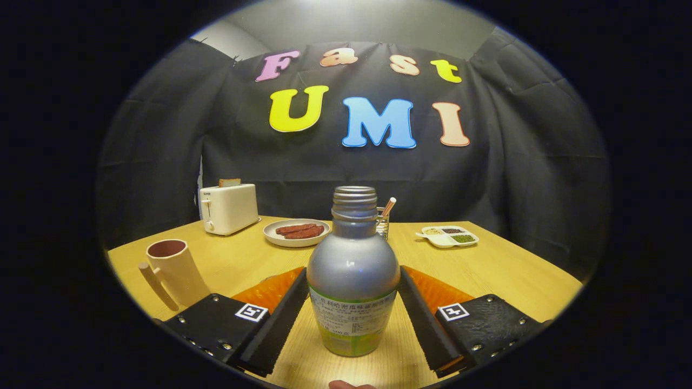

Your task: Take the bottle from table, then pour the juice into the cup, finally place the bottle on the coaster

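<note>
A capless bottle (352, 270) with a grey upper body, a white label and greenish juice at its base stands upright on the wooden table (513, 270). My gripper (354, 278) holds it between its fingers, and both fingertips (296, 292) press on its widest part. An orange coaster (440, 292) lies on the table just behind the bottle, partly hidden by the fingers. A beige cup (173, 270) with a long handle and a dark pink inside stands left of the left finger.
Along the far side of the table stand a white toaster (230, 208) with a slice of bread, a plate (281, 239) of sausages, a small wire holder (385, 219) behind the bottle, and a divided white dish (440, 242). The table's right edge runs beside the right finger.
</note>
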A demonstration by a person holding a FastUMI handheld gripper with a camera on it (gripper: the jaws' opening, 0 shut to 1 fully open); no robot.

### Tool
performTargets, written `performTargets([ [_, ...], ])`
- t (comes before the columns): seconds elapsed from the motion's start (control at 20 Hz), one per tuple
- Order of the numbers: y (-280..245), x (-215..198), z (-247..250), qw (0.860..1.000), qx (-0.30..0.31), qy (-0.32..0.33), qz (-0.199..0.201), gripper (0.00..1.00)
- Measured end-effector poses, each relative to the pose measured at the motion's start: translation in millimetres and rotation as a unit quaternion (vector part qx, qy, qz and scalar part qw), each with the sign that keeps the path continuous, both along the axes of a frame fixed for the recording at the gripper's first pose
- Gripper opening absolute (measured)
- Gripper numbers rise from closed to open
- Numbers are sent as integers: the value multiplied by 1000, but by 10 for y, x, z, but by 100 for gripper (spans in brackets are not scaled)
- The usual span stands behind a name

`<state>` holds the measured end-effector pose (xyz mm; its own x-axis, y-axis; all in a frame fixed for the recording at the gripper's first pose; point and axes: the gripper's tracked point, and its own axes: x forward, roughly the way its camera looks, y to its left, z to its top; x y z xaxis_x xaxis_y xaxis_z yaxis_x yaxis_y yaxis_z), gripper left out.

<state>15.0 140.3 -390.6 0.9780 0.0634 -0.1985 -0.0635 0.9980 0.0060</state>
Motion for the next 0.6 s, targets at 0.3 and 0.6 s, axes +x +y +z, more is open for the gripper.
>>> performTargets([
  [0.3,377,72,126,996,-72,-16,57,81],
  [0.6,852,208,437,969,-216,-53,110,81],
])
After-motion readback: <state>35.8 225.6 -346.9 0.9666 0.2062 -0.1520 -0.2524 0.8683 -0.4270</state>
